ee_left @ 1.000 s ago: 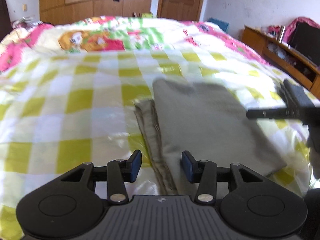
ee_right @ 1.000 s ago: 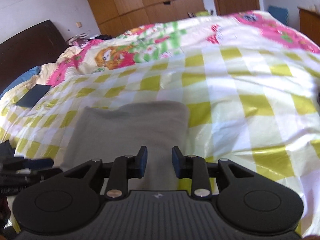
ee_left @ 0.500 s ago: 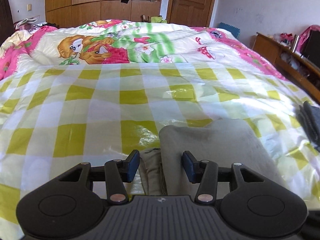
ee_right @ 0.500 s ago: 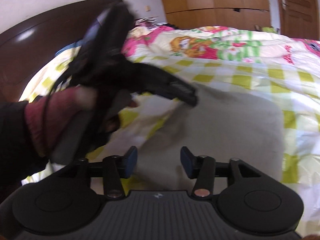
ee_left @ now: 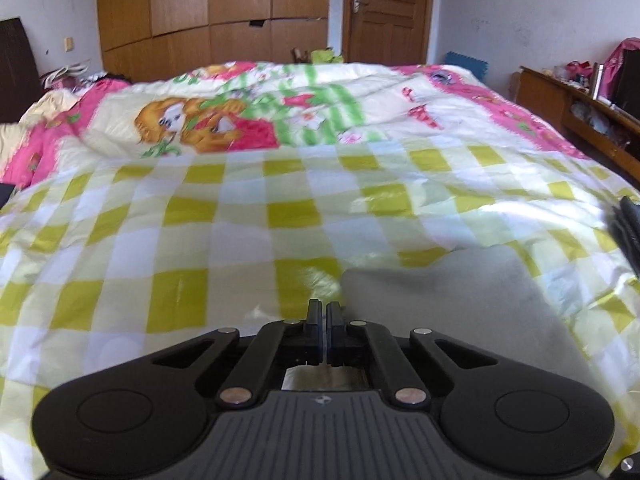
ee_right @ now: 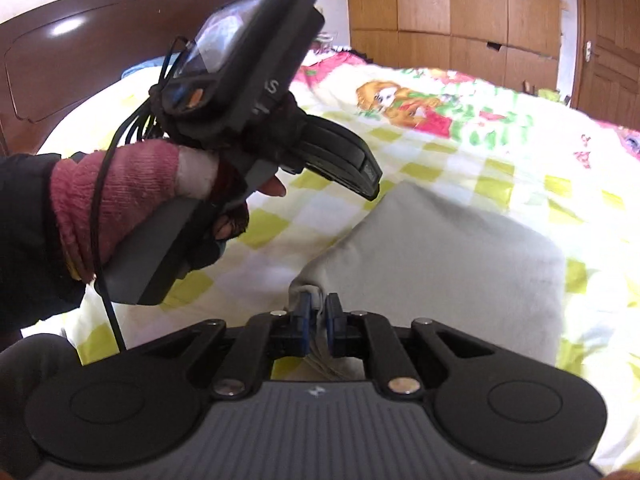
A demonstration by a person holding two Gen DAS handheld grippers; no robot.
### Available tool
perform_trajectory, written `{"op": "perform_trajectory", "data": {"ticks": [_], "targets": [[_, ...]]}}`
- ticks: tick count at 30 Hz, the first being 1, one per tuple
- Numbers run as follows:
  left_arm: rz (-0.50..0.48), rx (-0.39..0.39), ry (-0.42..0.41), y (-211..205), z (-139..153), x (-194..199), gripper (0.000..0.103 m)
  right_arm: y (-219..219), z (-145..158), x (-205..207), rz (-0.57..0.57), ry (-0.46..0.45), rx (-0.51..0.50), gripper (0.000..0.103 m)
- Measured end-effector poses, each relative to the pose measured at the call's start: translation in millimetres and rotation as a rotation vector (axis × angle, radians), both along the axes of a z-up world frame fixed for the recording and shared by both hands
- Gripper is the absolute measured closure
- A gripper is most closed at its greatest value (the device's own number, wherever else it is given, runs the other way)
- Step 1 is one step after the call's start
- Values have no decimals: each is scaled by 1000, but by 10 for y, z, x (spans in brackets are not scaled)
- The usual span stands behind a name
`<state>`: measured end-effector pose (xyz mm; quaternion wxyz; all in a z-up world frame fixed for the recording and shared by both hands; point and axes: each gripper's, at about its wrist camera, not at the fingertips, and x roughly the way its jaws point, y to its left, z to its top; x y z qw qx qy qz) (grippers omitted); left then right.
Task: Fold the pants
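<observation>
The folded grey pants [ee_left: 460,300] lie on the yellow-checked bedsheet [ee_left: 180,240], just right of my left gripper [ee_left: 323,312]. Its jaws are shut with nothing between them. In the right wrist view the same pants [ee_right: 460,248] fill the middle. My right gripper [ee_right: 318,308] is closing on their near left corner, and the cloth is bunched between the blue pads. A hand in a pink fingerless glove [ee_right: 120,200] holds the left gripper [ee_right: 366,178] in the air above the pants' far left edge, not touching them.
A cartoon-print quilt [ee_left: 248,120] covers the far half of the bed. Beyond it stand wooden wardrobes [ee_left: 216,12] and a door [ee_left: 388,12]. A cluttered wooden shelf [ee_left: 580,108] runs along the right, and a dark item [ee_left: 628,224] lies at the sheet's right edge. The dark headboard [ee_right: 80,60] is at the left.
The left gripper went from open to shut and drew back off the pants. The right gripper swung round to the pants' corner and closed on the cloth.
</observation>
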<state>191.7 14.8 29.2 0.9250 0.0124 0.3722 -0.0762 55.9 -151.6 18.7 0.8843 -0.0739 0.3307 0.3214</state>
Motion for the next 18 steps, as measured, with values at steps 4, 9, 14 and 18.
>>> {"op": "perform_trajectory", "data": {"ticks": [4,9,14,18], "targets": [[23,59,82,57,-370,46,85,140,-273,197,-1,105,3,86],[22,23,55,176,-219,-154,84,45,-71,100,1,60,44,73],[23,1,1,193,14,-560,82,-120,27,-107,-39,8,113,66],[21,-1,-33,105,89,-807,78,18,-90,-4,-43,22,89,66]]}}
